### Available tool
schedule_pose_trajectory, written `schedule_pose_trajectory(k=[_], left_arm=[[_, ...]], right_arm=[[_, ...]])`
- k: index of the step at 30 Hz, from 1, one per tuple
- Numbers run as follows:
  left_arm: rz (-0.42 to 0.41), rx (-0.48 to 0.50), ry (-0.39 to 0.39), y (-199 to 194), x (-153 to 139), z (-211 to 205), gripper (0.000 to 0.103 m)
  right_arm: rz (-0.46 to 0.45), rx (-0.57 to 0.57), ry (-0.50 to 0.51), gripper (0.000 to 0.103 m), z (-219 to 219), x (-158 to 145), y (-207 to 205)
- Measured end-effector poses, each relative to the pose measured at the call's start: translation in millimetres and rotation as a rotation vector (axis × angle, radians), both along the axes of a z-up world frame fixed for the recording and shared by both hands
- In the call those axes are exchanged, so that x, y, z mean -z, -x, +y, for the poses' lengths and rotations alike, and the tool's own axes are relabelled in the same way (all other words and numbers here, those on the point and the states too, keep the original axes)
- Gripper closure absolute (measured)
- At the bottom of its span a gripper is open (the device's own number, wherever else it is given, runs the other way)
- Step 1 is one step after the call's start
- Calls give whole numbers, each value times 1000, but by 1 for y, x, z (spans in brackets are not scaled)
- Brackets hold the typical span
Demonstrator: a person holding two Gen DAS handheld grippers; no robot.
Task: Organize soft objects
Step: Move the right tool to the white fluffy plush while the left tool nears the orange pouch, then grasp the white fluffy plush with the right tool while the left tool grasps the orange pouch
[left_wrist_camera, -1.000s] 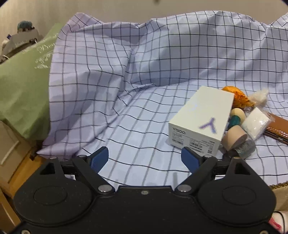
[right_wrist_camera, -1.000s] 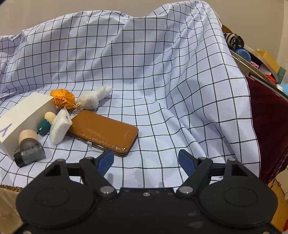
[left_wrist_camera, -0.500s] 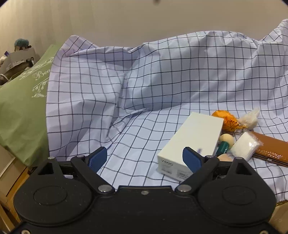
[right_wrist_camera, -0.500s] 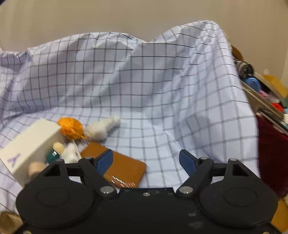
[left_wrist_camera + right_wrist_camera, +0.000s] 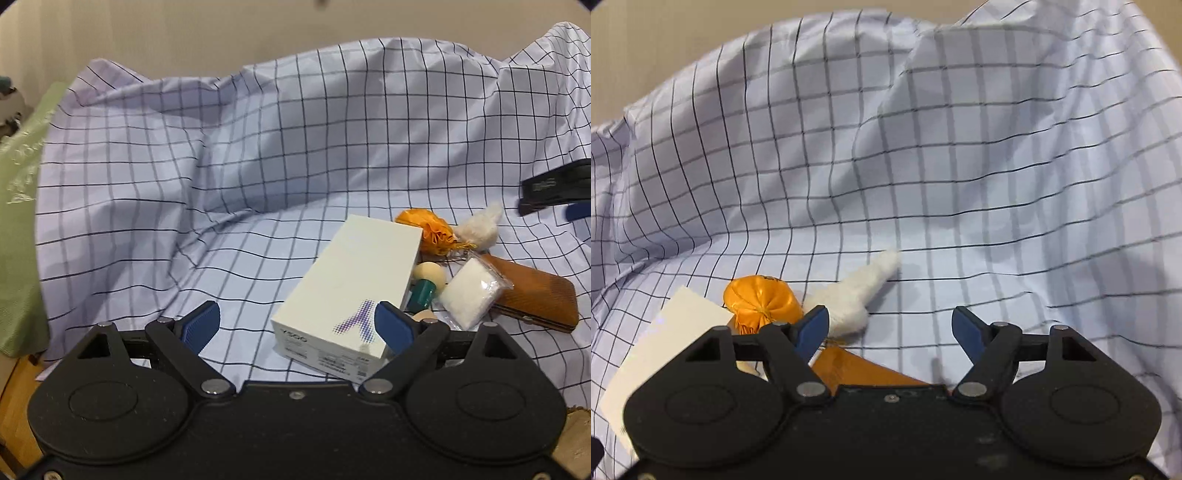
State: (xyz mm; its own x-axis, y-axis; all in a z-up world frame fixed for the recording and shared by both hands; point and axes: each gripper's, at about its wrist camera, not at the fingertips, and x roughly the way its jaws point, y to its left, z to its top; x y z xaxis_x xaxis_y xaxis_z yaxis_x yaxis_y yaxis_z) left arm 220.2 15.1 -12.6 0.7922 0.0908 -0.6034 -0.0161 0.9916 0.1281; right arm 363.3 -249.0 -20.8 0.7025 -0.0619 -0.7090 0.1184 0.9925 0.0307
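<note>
Now we hold two tools over a checked cloth. Our right tool (image 5: 890,326) is empty, its jaws closing on nothing, and it is the nearer one to the white fluffy piece (image 5: 858,295). That piece lies just ahead, by the tool's left finger, its long axis running from lower left to upper right of the right wrist frame. The orange pouch (image 5: 759,301) appears to touch it, though blur hides the seam. Our left tool (image 5: 297,323) hangs released beside the white box (image 5: 354,288).
</note>
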Motion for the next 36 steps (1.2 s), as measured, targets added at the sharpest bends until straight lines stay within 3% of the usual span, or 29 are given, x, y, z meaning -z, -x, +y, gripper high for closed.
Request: schedule_pose_trajectory(k=[6, 13, 25, 31, 36], left_arm=[[26, 51, 14, -19, -6, 1, 16], [16, 99, -8, -33, -12, 0, 16], [51, 129, -31, -55, -8, -2, 15], [109, 161, 7, -89, -11, -6, 15], [171, 191, 42, -132, -17, -18, 15]], right_arm=[[34, -97, 15, 32, 24, 13, -21], [39, -261, 184, 33, 66, 31, -31], [9, -249, 239, 33, 88, 44, -111], [16, -142, 13, 30, 39, 24, -121], [44, -25, -93, 26, -12, 14, -121]])
